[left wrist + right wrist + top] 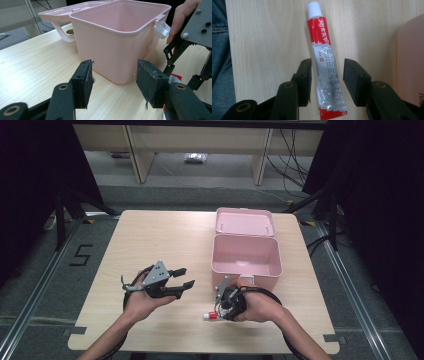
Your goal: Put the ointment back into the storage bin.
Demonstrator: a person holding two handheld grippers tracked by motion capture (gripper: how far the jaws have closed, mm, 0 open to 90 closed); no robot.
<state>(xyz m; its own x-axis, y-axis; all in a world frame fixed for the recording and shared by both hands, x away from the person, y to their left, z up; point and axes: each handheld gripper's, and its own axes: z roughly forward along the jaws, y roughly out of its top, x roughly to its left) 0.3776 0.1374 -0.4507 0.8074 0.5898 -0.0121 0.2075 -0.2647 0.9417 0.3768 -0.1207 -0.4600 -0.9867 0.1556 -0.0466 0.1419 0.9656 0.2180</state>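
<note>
1. We are seeing the right gripper (216, 311) hanging over an ointment tube (325, 62) that is lying flat on the wooden table (150, 245), near its front edge and just in front of the pink storage box (246, 256).
2. In the right gripper view, the jaws are standing spread, one on each side of the tube's silver lower half; the left pad is lying very close to the tube and the right pad is keeping a clear gap, so nothing is being pinched.
3. The tube is showing a white cap (314, 9) pointing away from the jaws, a red upper band and a red crimped end.
4. We are seeing the left gripper (182, 282) being held to the left of the box, well apart from the tube, its jaws spread wide and holding nothing.
5. In the left gripper view, the jaws are pointing at the box's near corner; the box is standing open, its lid (245, 221) lying back behind it, and a white latch (161, 28) is showing on its front wall.
</note>
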